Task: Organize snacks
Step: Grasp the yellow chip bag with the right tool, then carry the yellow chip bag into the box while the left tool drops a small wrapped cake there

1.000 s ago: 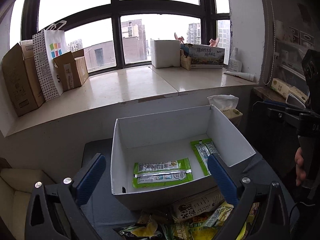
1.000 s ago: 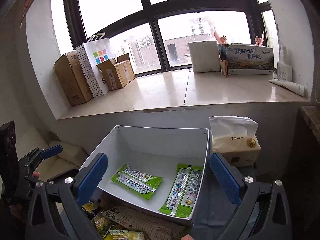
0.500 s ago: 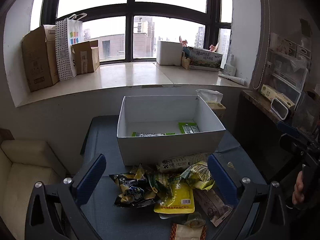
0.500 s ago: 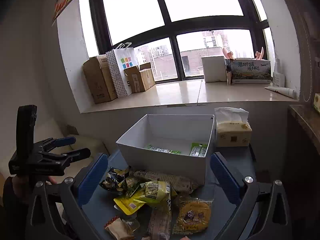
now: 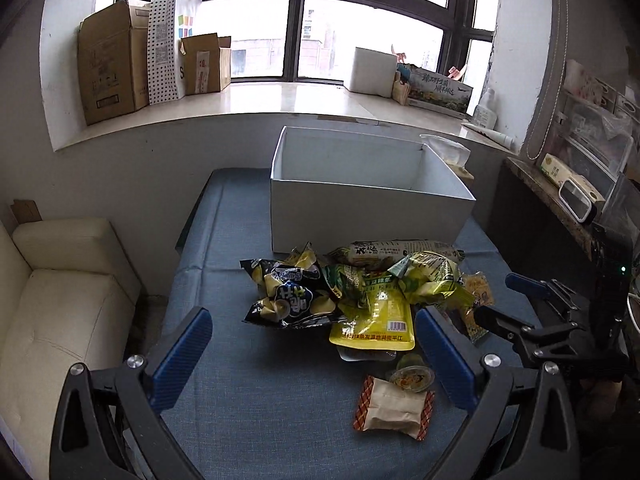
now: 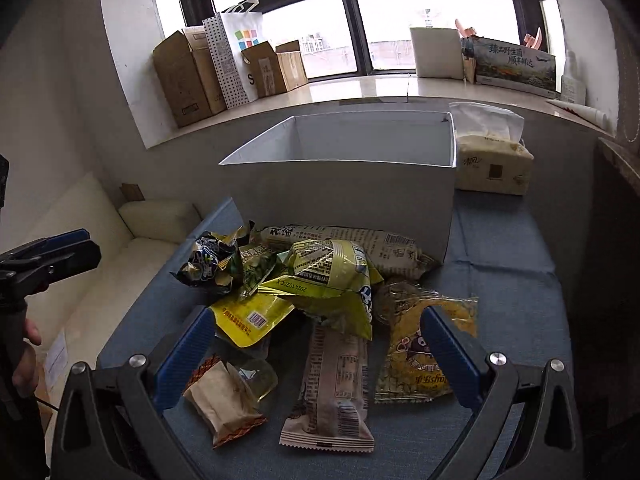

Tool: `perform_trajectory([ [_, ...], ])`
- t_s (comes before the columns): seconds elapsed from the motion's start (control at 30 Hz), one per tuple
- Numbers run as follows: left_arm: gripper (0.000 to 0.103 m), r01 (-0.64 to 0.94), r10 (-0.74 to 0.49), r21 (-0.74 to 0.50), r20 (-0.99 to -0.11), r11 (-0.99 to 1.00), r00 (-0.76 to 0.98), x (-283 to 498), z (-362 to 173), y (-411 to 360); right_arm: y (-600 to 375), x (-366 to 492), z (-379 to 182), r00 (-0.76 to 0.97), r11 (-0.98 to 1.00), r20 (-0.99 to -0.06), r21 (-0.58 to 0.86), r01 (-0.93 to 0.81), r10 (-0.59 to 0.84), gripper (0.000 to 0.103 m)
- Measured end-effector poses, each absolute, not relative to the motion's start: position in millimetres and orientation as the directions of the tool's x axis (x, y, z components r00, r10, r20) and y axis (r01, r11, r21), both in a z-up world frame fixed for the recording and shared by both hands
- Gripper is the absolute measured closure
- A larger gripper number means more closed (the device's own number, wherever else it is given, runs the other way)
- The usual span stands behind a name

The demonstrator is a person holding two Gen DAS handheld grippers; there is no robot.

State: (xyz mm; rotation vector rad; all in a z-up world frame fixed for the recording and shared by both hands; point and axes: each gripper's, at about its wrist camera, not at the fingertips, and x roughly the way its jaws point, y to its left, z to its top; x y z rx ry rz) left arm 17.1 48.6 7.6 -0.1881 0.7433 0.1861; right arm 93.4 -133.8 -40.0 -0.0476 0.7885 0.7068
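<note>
A heap of snack packets (image 5: 360,292) lies on the blue-covered table in front of a white open box (image 5: 368,200). In the left wrist view I see a black-and-yellow bag (image 5: 292,292), a flat yellow pouch (image 5: 380,320) and a small beige packet (image 5: 394,408) nearest me. My left gripper (image 5: 312,352) hovers open just short of the heap, holding nothing. In the right wrist view my right gripper (image 6: 316,348) is open over a long beige bar wrapper (image 6: 332,392), with a yellow-green bag (image 6: 332,276) ahead. The box (image 6: 352,184) interior is hidden from both views.
A tissue pack (image 6: 492,160) stands right of the box. The windowsill behind holds cardboard boxes (image 5: 112,56), a dotted paper bag (image 5: 168,44) and a white box (image 5: 370,70). A cream sofa (image 5: 60,304) sits left of the table; a dark shelf (image 5: 560,192) is at right.
Both grippers have pulled back and down from over the box to the near side of the snack heap. The green packets inside the box are no longer visible.
</note>
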Motion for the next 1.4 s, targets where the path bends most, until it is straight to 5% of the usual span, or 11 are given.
perform_trajectory([
  [0.37, 0.0, -0.183, 0.072, -0.081, -0.71, 0.98, 0.701, 7.7, -11.5, 38.1, -81.8, 143.5, -79.5, 0.452, 0.78, -0.754, 0.128, -0.612, 0.477, 0.0],
  [0.43, 0.0, -0.181, 0.08, -0.066, -0.716, 0.981, 0.694, 6.9, -14.9, 34.1, -74.9, 146.6, -86.9, 0.445, 0.785, -0.776, 0.1, -0.612, 0.447, 0.011],
  [0.5, 0.0, -0.173, 0.079, -0.058, -0.721, 0.983, 0.688, 6.7, -17.3, 30.8, -73.1, 142.3, -86.6, 0.446, 0.769, -0.769, 0.09, -0.633, 0.457, 0.035],
  [0.73, 0.0, -0.123, 0.03, -0.073, -0.73, 0.99, 0.682, 9.2, -24.7, 22.1, -95.4, 134.3, -76.4, 0.435, 0.763, -0.727, 0.186, -0.619, 0.531, 0.038],
  [1.2, 0.0, 0.096, -0.13, -0.093, -0.828, 0.991, 0.545, 33.8, -80.6, -39.6, -185.4, 88.1, -3.8, 0.595, 0.766, -0.495, 0.298, -0.569, 0.634, 0.038],
  [1.4, 0.0, 0.078, -0.091, -0.061, -0.87, 0.995, 0.484, 51.3, -115.3, -44.8, -209.6, 68.1, 6.6, 0.626, 0.784, -0.477, 0.3, -0.544, 0.617, 0.038],
])
